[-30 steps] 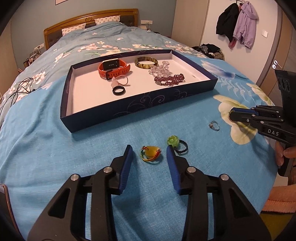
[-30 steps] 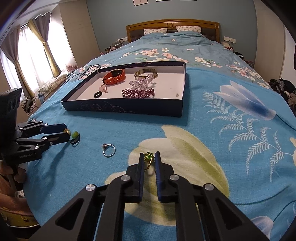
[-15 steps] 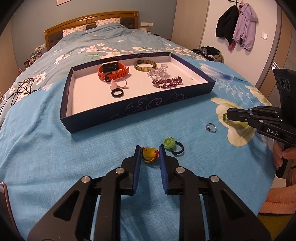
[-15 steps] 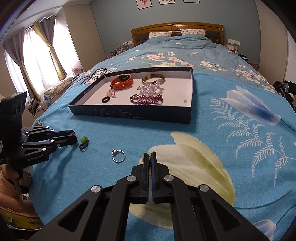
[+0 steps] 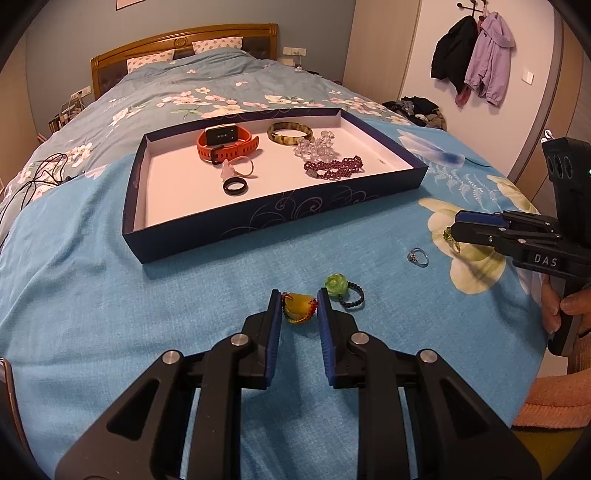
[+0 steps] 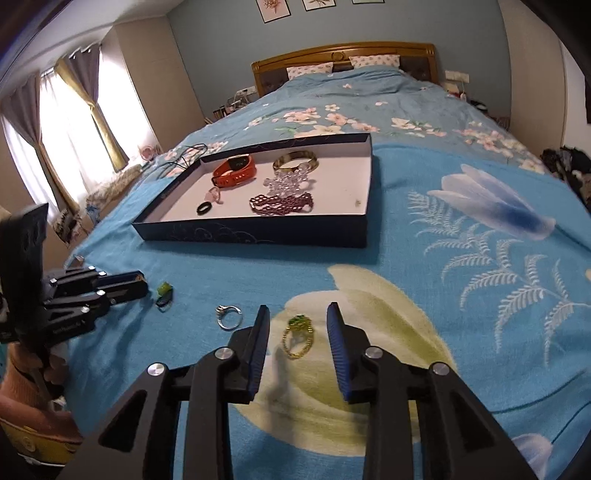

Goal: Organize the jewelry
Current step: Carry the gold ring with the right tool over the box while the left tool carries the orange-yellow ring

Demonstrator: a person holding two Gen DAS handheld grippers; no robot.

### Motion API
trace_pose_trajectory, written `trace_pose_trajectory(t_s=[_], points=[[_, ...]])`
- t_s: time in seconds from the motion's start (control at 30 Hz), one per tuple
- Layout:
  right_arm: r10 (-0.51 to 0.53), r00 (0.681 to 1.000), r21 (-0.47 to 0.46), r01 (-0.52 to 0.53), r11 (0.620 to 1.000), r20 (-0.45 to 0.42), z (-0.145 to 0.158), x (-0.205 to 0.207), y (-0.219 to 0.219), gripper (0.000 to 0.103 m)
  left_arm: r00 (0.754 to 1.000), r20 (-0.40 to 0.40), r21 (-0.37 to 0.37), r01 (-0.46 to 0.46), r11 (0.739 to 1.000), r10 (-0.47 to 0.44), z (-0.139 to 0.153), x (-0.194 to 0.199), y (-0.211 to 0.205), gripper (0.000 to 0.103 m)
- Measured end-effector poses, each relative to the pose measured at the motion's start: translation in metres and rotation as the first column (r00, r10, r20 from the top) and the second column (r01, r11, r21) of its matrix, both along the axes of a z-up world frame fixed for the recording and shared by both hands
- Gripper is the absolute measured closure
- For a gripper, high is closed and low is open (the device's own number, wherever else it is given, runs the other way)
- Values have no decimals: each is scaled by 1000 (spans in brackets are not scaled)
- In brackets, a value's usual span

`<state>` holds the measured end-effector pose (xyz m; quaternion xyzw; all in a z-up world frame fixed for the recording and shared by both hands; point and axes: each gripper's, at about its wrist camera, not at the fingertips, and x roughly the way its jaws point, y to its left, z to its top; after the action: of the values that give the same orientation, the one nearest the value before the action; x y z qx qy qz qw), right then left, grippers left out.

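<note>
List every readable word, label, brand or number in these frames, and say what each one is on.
"DAS": white letters on the side of the right gripper, seen from the left wrist view.
White print on the side of the left gripper: too blurred to read.
Screen of the orange watch: nothing legible.
Wall pictures: no text visible.

White letters "DAS" stand on the right claw [image 5: 456, 230] body.
</note>
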<state>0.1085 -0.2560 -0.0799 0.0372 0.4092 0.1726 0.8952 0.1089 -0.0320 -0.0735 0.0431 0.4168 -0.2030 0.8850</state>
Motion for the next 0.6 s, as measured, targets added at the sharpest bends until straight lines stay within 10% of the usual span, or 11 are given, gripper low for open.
trace_pose_trajectory(t_s=[0.6], points=[[33,999,-46,-33,998,13,-2,-2,12,94,1000,-9,-12,4,1000,-4,-1,2,0,83]])
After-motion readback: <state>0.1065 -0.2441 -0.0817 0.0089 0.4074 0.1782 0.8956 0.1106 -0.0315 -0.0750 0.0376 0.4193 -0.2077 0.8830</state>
